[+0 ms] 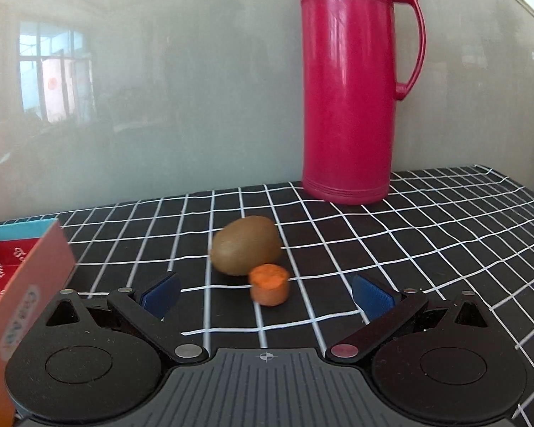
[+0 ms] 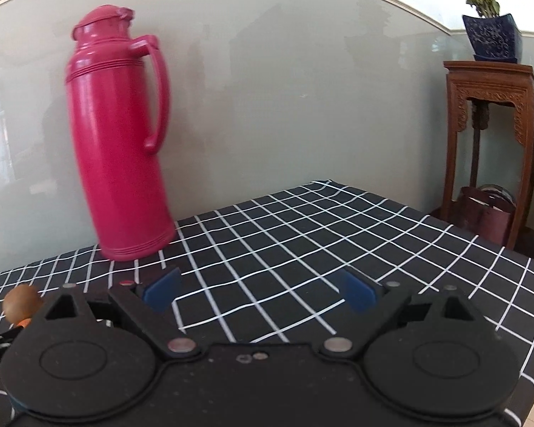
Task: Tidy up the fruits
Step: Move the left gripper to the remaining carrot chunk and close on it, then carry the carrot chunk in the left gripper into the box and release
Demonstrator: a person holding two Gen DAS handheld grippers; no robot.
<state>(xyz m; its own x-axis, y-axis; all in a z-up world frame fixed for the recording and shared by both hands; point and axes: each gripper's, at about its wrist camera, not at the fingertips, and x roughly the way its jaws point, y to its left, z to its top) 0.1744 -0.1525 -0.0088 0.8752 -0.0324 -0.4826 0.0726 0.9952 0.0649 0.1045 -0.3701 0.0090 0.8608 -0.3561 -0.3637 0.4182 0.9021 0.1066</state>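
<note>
Looking along our left gripper [image 1: 266,293], we see its blue-padded fingers [image 1: 162,293] spread wide with nothing between the pads. Just ahead of them, on the black tablecloth [image 1: 409,249] with its white grid, lies a brown kiwi [image 1: 245,244]. An orange carrot chunk [image 1: 270,284] stands on its flat end right against the kiwi's near side, touching it or very nearly so. Both sit roughly in line with the gap between the fingers, the carrot piece nearer to us and not yet between the pads.

Behind the fruit, toward the back of the table and to the right, a tall pink thermos [image 1: 349,85] stands upright against the pale glossy wall, its handle turned to the right. At the left edge of this view a red and teal box [image 1: 25,277] juts in close beside the left finger.

Our right gripper [image 2: 260,290] also has its fingers apart, holding nothing, over a bare stretch of the checked cloth. From this side the thermos stands to the left at the back, and the kiwi shows only at the far left edge, partly hidden behind the gripper body, with a sliver of orange under it. Off the table to the right, a carved wooden stand [image 2: 491,149] carries a blue planter [image 2: 491,37] with a green plant.
</note>
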